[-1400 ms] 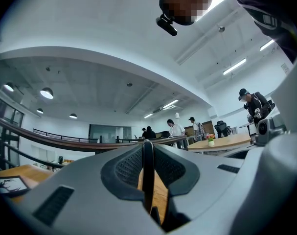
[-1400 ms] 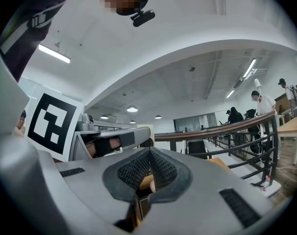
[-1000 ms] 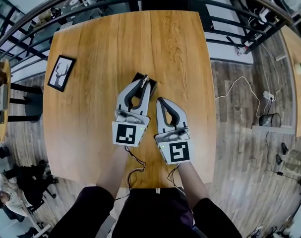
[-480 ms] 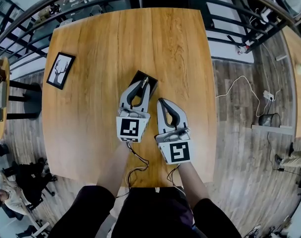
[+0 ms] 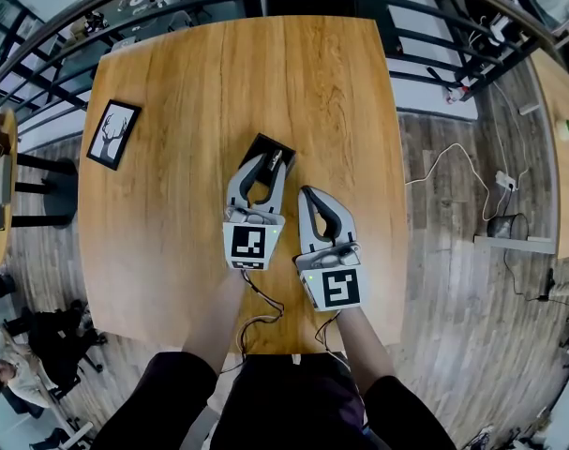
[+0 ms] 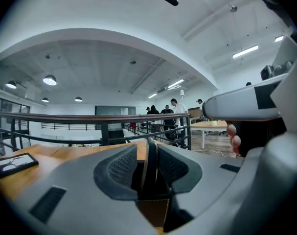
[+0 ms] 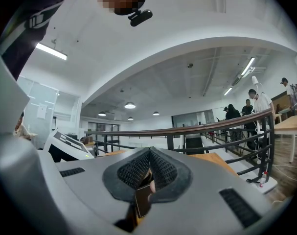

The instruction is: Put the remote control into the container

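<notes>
Head view: left gripper, jaws just opened and loose around the remote standing edge-on in the black container; right gripper, jaws together, just beside

Open tabletop far and right, black container at centre, framed picture at left edge, railing beyond

- A wooden table with rounded corners stands on a grey plank floor.
- A framed deer picture lies near the table's left edge.
- A dark railing runs past the table's far side.
- Cables trail over the floor on the right.
- Round lamps and strip lights light a white ceiling.
- People stand far off behind the railing.
</notes>
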The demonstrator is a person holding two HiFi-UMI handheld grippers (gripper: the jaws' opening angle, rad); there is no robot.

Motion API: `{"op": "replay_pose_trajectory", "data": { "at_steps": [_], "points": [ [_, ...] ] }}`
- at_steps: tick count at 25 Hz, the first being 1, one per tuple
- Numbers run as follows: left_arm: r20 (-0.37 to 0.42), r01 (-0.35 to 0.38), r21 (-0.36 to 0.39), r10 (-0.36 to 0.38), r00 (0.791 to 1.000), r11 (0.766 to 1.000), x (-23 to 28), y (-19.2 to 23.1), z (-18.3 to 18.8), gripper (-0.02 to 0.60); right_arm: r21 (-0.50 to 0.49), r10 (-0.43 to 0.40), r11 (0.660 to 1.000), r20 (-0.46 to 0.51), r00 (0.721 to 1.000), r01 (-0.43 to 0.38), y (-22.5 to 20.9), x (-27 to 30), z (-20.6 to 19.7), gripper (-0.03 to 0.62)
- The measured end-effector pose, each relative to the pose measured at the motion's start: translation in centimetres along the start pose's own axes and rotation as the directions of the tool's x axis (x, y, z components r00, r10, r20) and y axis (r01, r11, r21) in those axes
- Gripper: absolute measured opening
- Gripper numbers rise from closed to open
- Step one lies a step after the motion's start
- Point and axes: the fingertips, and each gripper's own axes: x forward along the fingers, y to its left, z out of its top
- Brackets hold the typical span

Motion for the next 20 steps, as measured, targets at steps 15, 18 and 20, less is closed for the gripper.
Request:
{"op": "replay_pose_trajectory", "data": {
  "at_steps": [15, 18, 20],
  "points": [
    [0.077, 0.059, -0.009, -0.058, 0.995, 0.998, -4.9, -2.2, 5.1, 0.158, -0.057, 0.009, 0.998, -0.026, 1.000, -0.011, 1.4, -2.4, 2.1, 0.020],
    [0.099, 0.067, -0.013, -0.066, 0.993, 0.998, -7.8, -2.8, 7.8, 0.158, -0.075, 0.013, 0.997, -0.031, 0.999, -0.015, 2.5, -4.1, 4.3, 0.021],
    [0.112, 0.084, 0.005, -0.084, 0.990, 0.996, -9.9, -3.5, 9.8, 0.156, -0.084, 0.012, 0.996, -0.037, 0.999, -0.015, 3.2, -5.5, 5.8, 0.020]
  ]
}}
